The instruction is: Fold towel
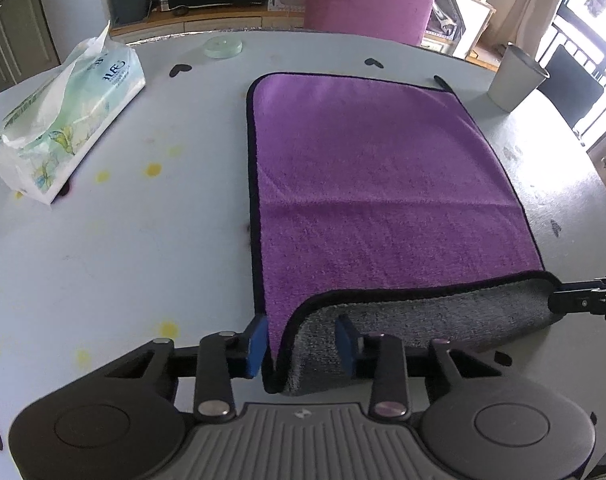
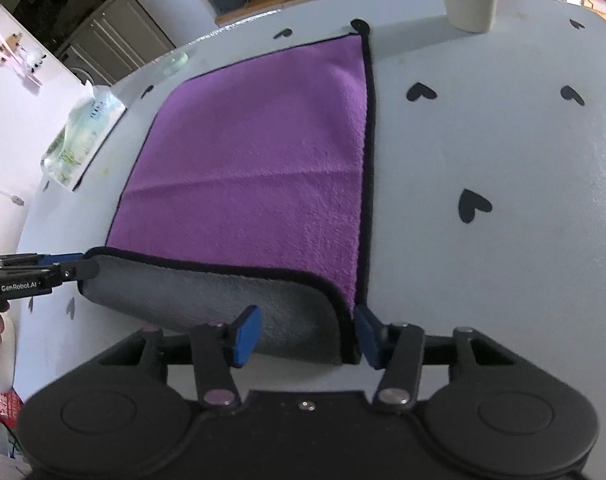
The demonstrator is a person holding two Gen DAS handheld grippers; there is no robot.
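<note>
- Towel (image 1: 383, 184) is spread on desk (image 1: 123, 248), near edge rolled up.
- Left gripper (image 1: 301, 346) and right gripper (image 2: 307, 334) are set wide around corners, ungripped.
- Corners could be missed on closing.

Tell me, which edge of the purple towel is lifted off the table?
The near edge, between both tongs, curls up showing its grey underside; the far edge lies flat.

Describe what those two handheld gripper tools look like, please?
Both are matt black plastic with two round discs, jointed link bars on silver rivets and blue finger pads. The left gripper has a ribbed grey centre panel and white GenRobot.AI lettering on its side; the right gripper has a plain black centre.
</note>
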